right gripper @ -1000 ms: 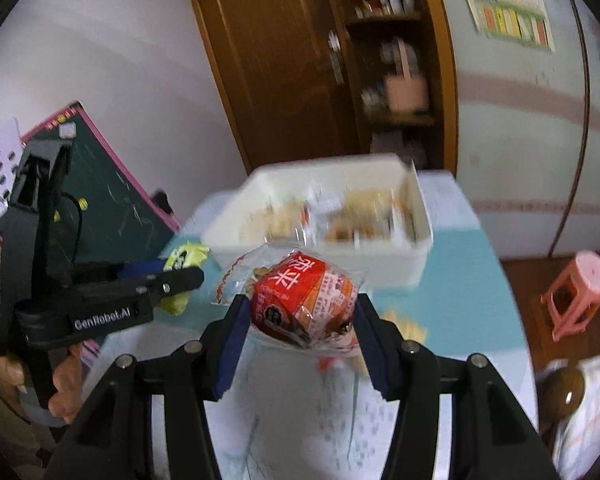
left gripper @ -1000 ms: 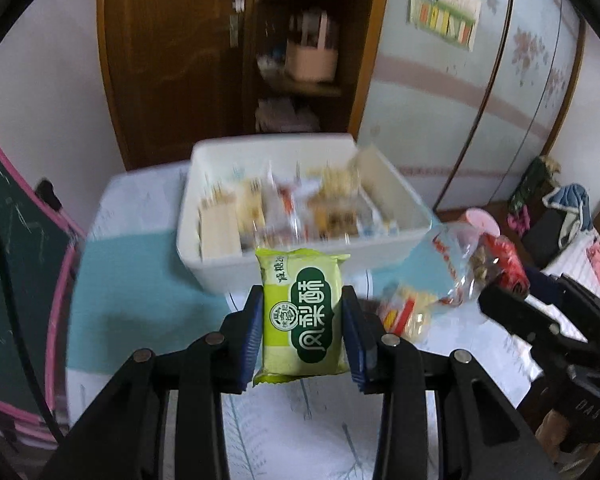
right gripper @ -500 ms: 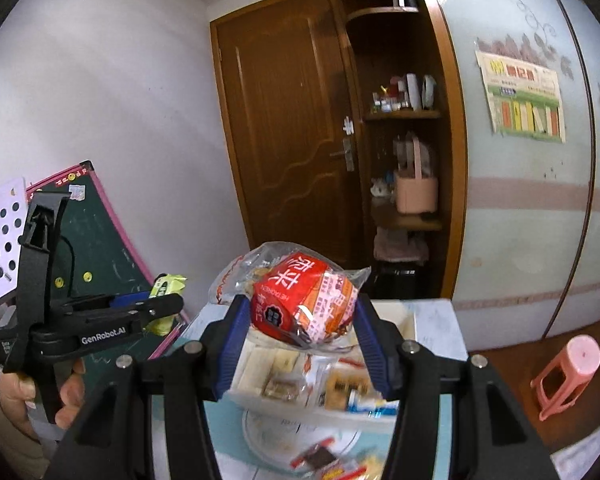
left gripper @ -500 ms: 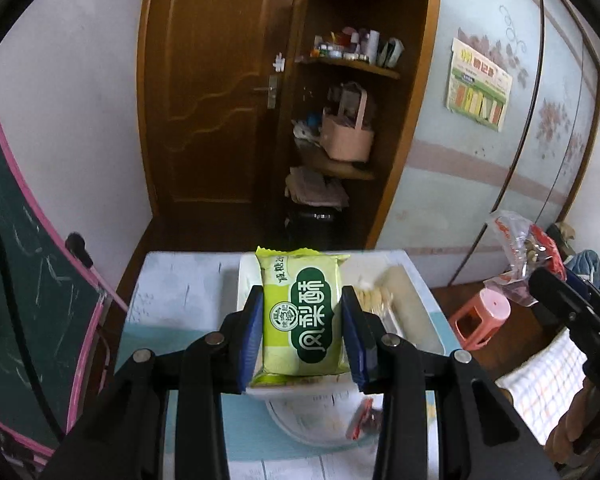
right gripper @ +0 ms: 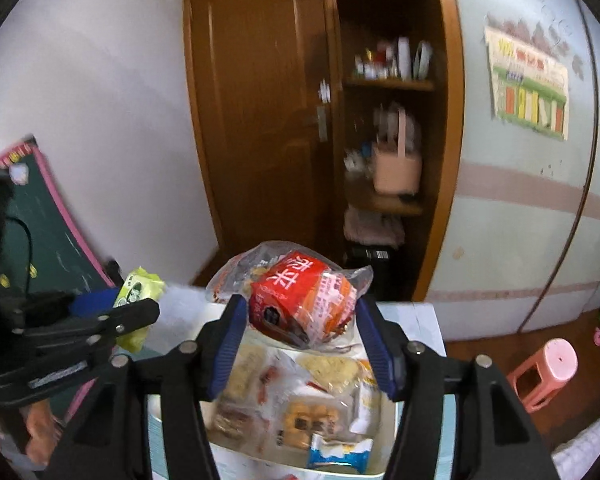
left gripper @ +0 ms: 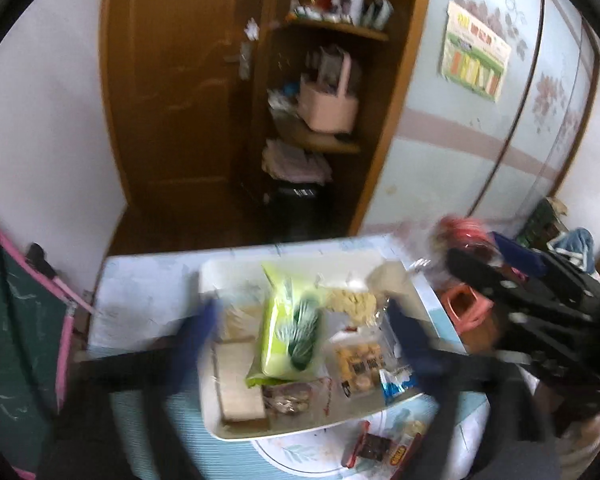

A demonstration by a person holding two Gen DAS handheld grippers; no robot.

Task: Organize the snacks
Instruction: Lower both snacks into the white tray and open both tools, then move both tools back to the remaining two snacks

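The green snack pack (left gripper: 290, 330) is seen loose over the white bin (left gripper: 236, 430), apparently dropping onto the snacks already packed there, though blur makes this uncertain. The left gripper (left gripper: 304, 332) has just been opening and its jaws are spread wide, clear of the pack. The red-labelled snack bag (right gripper: 300, 306) is carried above the bin between the jaws of the right gripper (right gripper: 302, 344), which have also just been widening; contact is seemingly lost. Several wrappers (left gripper: 384, 446) remain on the table (left gripper: 148, 300), so sorting is judged unfinished.
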